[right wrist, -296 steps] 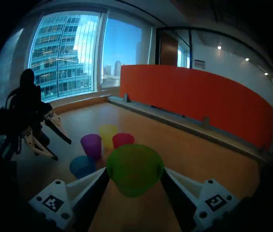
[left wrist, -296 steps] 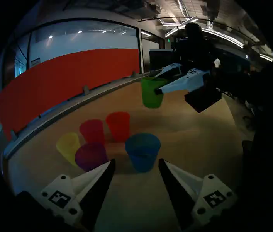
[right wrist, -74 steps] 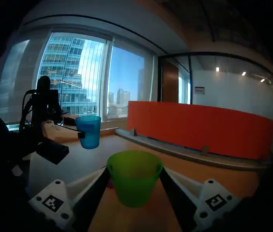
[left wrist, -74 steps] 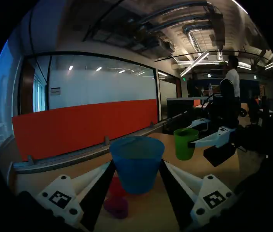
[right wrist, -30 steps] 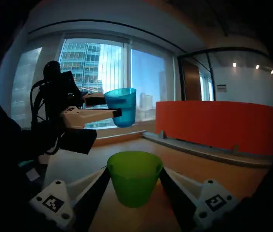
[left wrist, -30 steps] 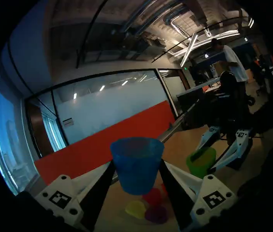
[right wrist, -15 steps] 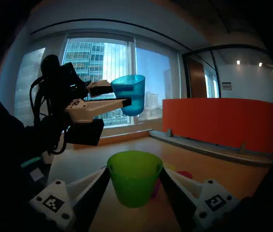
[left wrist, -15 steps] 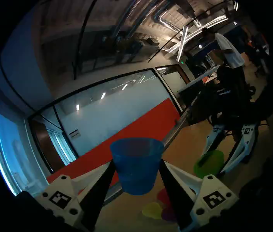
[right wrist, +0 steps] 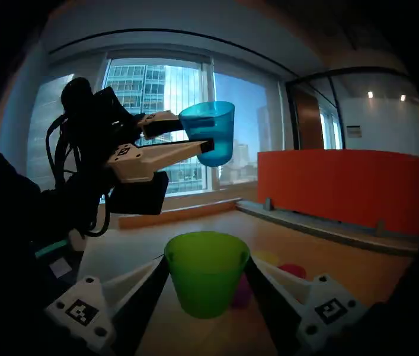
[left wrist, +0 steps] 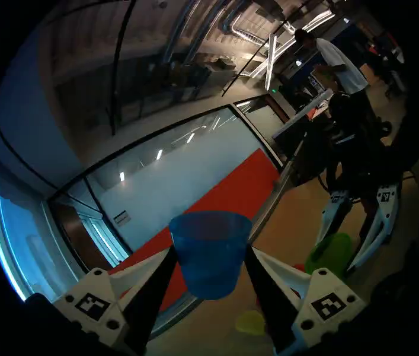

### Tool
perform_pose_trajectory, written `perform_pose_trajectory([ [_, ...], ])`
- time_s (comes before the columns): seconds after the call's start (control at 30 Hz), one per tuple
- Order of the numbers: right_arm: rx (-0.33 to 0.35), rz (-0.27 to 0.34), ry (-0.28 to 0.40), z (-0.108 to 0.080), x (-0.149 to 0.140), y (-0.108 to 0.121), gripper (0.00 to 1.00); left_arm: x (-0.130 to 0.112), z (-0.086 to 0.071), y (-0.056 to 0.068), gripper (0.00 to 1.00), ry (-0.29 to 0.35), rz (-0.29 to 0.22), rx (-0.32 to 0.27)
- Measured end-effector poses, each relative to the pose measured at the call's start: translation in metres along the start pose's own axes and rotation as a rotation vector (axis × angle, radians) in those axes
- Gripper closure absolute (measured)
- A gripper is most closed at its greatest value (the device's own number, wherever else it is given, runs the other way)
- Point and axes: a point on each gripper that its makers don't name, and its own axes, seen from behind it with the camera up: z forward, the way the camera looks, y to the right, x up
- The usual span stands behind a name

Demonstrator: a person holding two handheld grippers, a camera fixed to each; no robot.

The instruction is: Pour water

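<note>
Lifted higher & tipped more vs. 0.5 s back: blue cup [right wrist: 209,139], clamped between both fingers of left tool [left wrist: 210,252]. Below it, green cup [right wrist: 207,270] pinched upright in right tool [right wrist: 207,261], over tabletop [right wrist: 345,270].

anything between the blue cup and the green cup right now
Nothing. In the right gripper view the blue cup is held higher than the green cup, and the stretch between them is bare air, with no object in it.
</note>
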Motion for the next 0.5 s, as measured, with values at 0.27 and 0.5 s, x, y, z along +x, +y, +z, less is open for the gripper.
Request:
perform_pose_trajectory([
  [0.27,0.013,-0.005,-0.003,0.0048,-0.0004,-0.0062,0.1,0.0049,-0.0001,0.002,0.2,0.0,0.057,-0.006],
  [0.5,0.019,-0.008,-0.005,0.0066,-0.0012,-0.0068,0.1,0.0088,0.0017,0.0032,0.2,0.004,0.092,-0.015],
])
